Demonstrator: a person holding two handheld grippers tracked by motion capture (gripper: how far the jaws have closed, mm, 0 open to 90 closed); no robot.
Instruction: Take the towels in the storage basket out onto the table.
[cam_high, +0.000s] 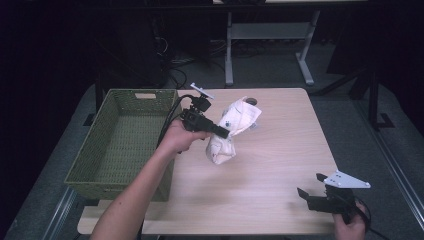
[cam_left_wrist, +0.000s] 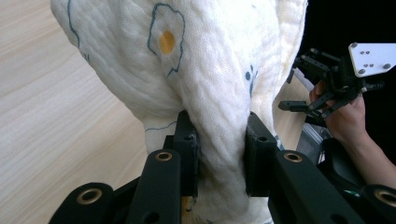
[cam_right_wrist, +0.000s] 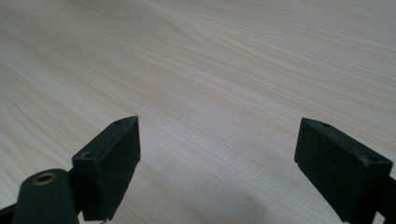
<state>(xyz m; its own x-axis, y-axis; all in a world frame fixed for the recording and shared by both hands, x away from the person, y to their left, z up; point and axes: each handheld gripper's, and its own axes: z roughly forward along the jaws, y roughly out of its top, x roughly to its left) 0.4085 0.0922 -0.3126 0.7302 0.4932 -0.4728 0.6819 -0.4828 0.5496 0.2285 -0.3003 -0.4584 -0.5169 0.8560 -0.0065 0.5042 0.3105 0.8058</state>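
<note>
A white quilted cloth (cam_high: 231, 129) with small printed shapes hangs bunched above the middle of the wooden table (cam_high: 280, 165). My left gripper (cam_high: 223, 132) is shut on it, and in the left gripper view the cloth (cam_left_wrist: 201, 70) is squeezed between both jaws, my left gripper (cam_left_wrist: 219, 149) pinching a thick fold. My right gripper (cam_high: 307, 192) sits low at the table's front right corner, open, held by a hand. In the right gripper view my right gripper (cam_right_wrist: 217, 154) has its jaws wide apart over bare wood.
A green woven basket (cam_high: 125, 145) stands along the table's left side, its inside bare. The floor, cables and a desk frame (cam_high: 270, 40) lie beyond the far edge. The other hand with its gripper (cam_left_wrist: 336, 79) appears at the right of the left gripper view.
</note>
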